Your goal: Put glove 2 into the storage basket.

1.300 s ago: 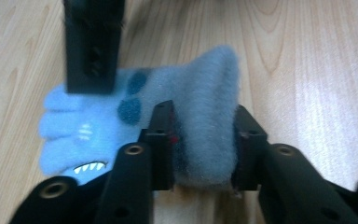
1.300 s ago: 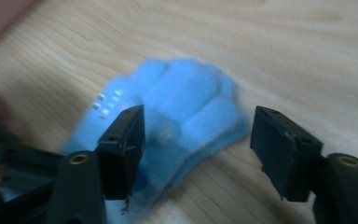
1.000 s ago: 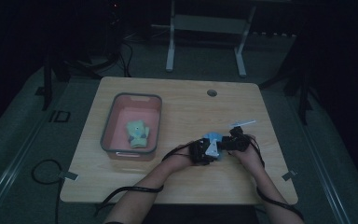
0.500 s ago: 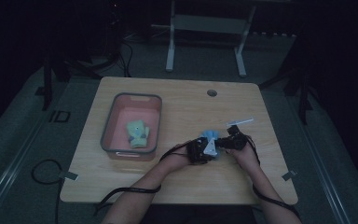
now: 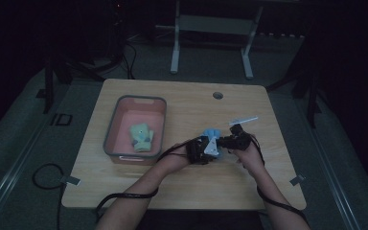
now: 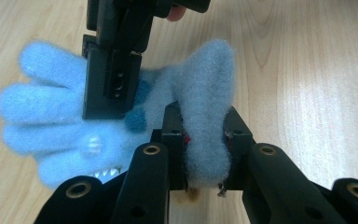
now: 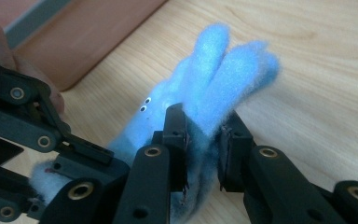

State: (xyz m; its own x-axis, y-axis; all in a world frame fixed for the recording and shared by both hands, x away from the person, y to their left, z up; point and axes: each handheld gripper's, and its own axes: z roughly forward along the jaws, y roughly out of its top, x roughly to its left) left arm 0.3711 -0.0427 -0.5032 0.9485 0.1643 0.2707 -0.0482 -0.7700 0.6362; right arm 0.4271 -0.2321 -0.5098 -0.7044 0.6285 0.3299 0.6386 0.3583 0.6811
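A fuzzy light-blue glove [image 5: 211,135] [image 6: 65,121] [image 7: 214,70] is held just above the wooden table [image 5: 182,191] between both grippers. My left gripper [image 5: 206,147] [image 6: 204,140] is shut on the glove's cuff. My right gripper [image 5: 227,142] [image 7: 204,140] is shut on the glove near its fingers, and its jaws also show at the top of the left gripper view, pressed on the glove's palm. Dark blue spots and small white teeth mark the glove's face side.
A pink bin [image 5: 120,155] stands on the left half of the table with a pale green glove [image 5: 142,137] inside. A white strip [image 5: 243,120] lies beyond the hands. A round hole [image 5: 217,95] sits near the table's far edge.
Both hands have shifted slightly left and toward me with the blue glove still held between them.
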